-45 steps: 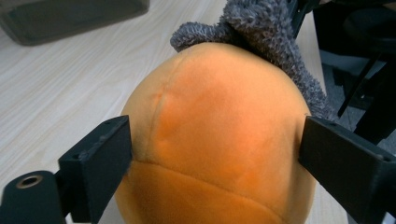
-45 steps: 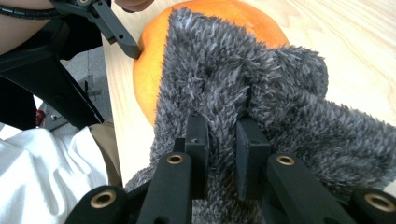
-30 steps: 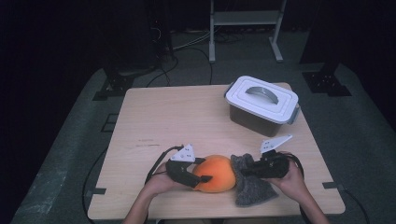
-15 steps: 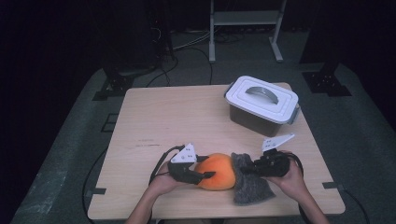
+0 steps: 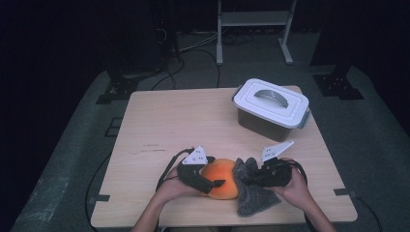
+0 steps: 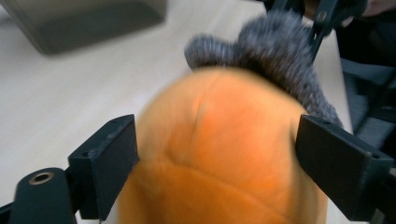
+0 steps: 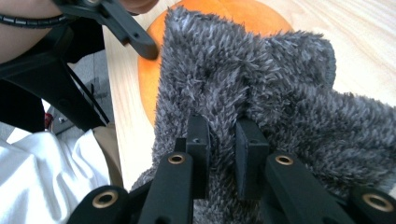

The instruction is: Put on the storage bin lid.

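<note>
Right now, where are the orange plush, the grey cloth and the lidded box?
orange plush [image 5: 221, 178]: high view, middle of its top.
grey cloth [image 7: 280, 93]: right gripper view, fuzzy surface above the jaws.
lidded box [image 5: 270, 99]: high view, white lid by the handle.

shaggy grey cloth [image 7: 280, 88], soft orange plush [image 6: 219, 154], matt wood table [image 5: 183, 121].

A wooden table [image 5: 193, 125] carries a lidded box [image 5: 270, 108], orange plush [image 5: 221, 178] and grey cloth [image 5: 254, 195].

No readable txt, labels, brands or nos. anywhere, incl. on the white-lidded box [image 5: 270, 108].
</note>
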